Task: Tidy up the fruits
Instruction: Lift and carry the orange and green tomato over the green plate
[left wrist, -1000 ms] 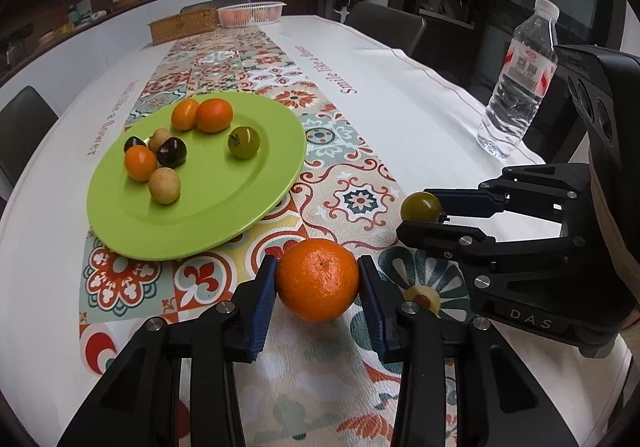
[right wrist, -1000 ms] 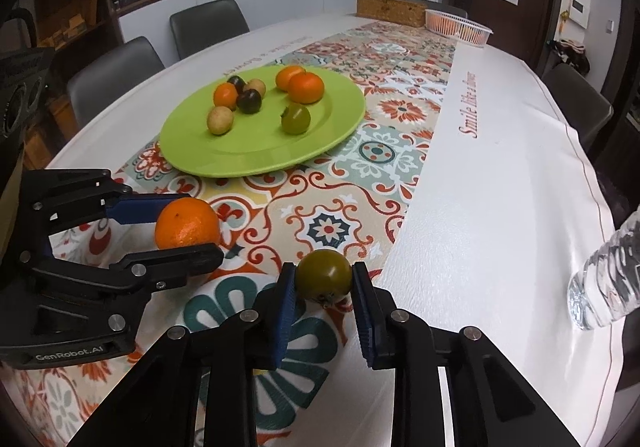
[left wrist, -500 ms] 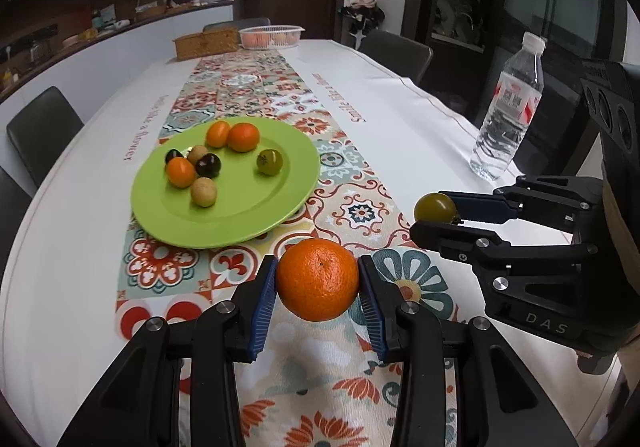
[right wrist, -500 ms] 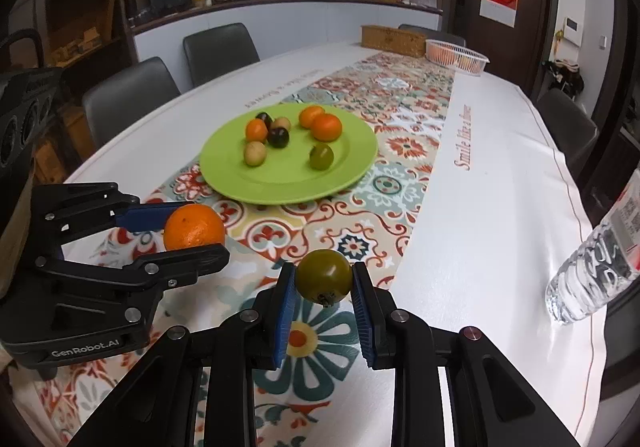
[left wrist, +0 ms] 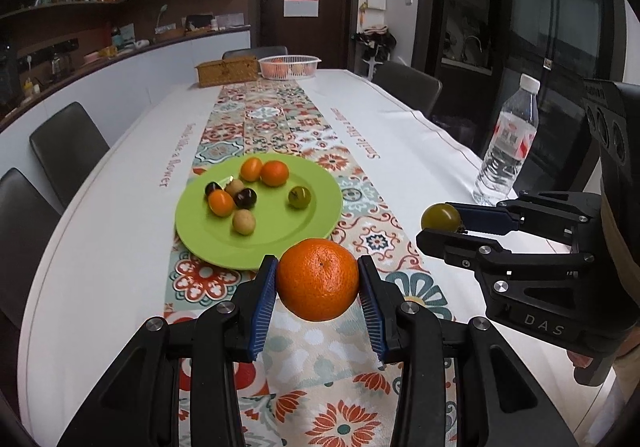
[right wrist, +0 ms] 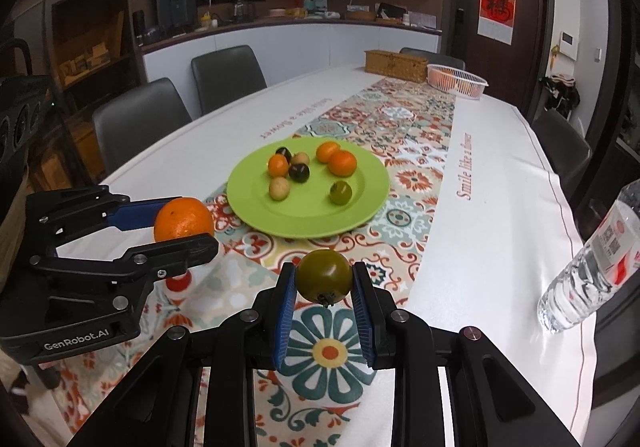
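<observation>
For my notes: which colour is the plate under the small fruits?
Bright lime green plate, clearest in the right wrist view.

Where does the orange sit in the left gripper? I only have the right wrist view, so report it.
Observer: In the left wrist view the orange is pinched at its sides between both blue pads of the left gripper.
Operator: Check the bottle's top. It's cut off for me.
Observer: The water bottle stands upright with its white cap on.
Operator: Tell me how far out my tomato sits.
Observer: The green tomato sits right at the fingertips of the right gripper.
</observation>
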